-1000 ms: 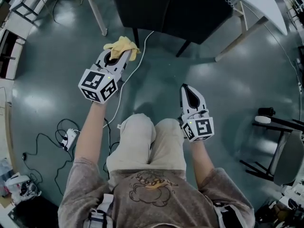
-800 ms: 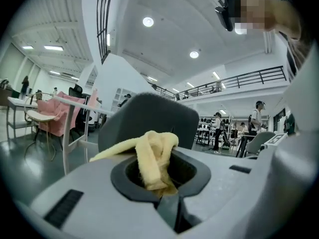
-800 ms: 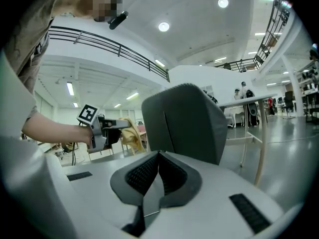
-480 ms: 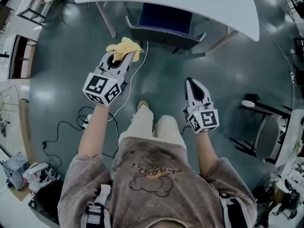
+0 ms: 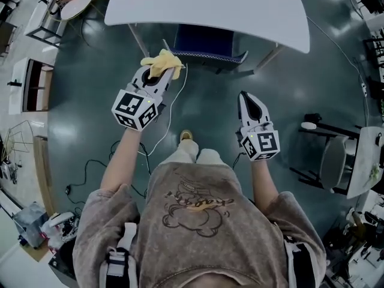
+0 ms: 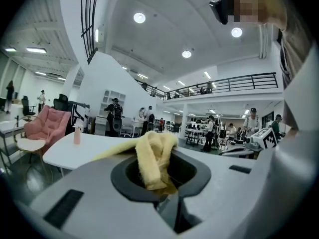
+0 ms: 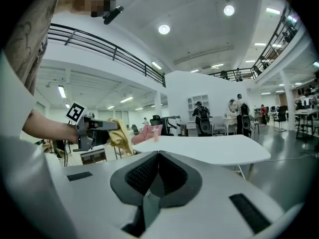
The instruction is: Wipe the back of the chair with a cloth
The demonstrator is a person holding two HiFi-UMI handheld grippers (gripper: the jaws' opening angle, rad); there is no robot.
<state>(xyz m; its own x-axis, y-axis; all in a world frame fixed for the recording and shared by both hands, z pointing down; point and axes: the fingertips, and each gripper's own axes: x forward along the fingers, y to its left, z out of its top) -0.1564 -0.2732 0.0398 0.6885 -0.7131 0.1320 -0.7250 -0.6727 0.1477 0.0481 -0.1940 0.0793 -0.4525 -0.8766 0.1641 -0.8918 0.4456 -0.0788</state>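
Observation:
A yellow cloth (image 5: 161, 63) is pinched in my left gripper (image 5: 164, 72), which is shut on it; in the left gripper view the cloth (image 6: 153, 156) drapes over the closed jaws. The dark chair (image 5: 205, 42) stands tucked under the white table (image 5: 210, 6), just beyond the cloth, with only its back edge and seat showing. My right gripper (image 5: 249, 98) is shut and holds nothing, level with my left and apart from the chair. From the right gripper view I see the left gripper with the cloth (image 7: 119, 135) at the left.
A white cable (image 5: 171, 104) runs across the floor below the left gripper. Another chair frame (image 5: 330, 161) stands at the right. The person's foot (image 5: 186, 136) is ahead on the floor. People and desks fill the far hall.
The view has risen and tilted: the table and chair now sit farther ahead, and both grippers are lifted. The cloth stays held in the left gripper.

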